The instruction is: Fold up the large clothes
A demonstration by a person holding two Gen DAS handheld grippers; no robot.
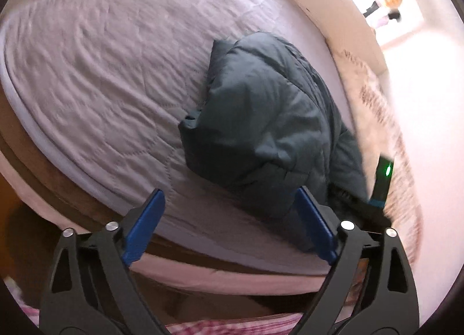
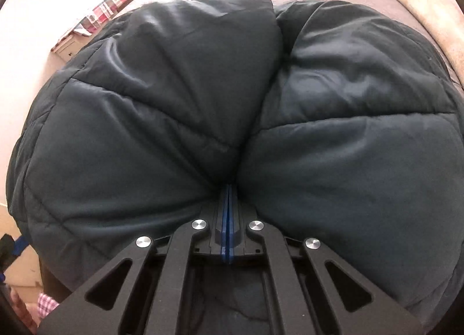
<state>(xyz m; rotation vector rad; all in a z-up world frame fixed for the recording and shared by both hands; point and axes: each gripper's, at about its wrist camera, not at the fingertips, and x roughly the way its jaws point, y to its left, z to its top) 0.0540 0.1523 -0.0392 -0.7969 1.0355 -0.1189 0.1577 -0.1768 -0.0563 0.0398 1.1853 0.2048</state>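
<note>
A dark teal puffer jacket (image 1: 269, 120) lies bunched on the right part of a bed under a lilac quilted cover (image 1: 101, 74). In the left wrist view my left gripper (image 1: 229, 190) stands open over the bed's near edge. Its blue pads (image 1: 150, 219) are wide apart with nothing between them, and the right pad is close to the jacket's near end. In the right wrist view the jacket (image 2: 162, 120) fills the frame. My right gripper (image 2: 229, 190) is shut, and folds of jacket fabric run together at its tips and puff up on both sides.
A cream cloth with a leaf pattern (image 1: 374, 94) runs along the far side of the bed. The brown bed frame (image 1: 43, 184) borders the near edge. A plaid cloth (image 1: 232, 326) lies below, and a white drawer unit (image 2: 66, 49) stands by the wall.
</note>
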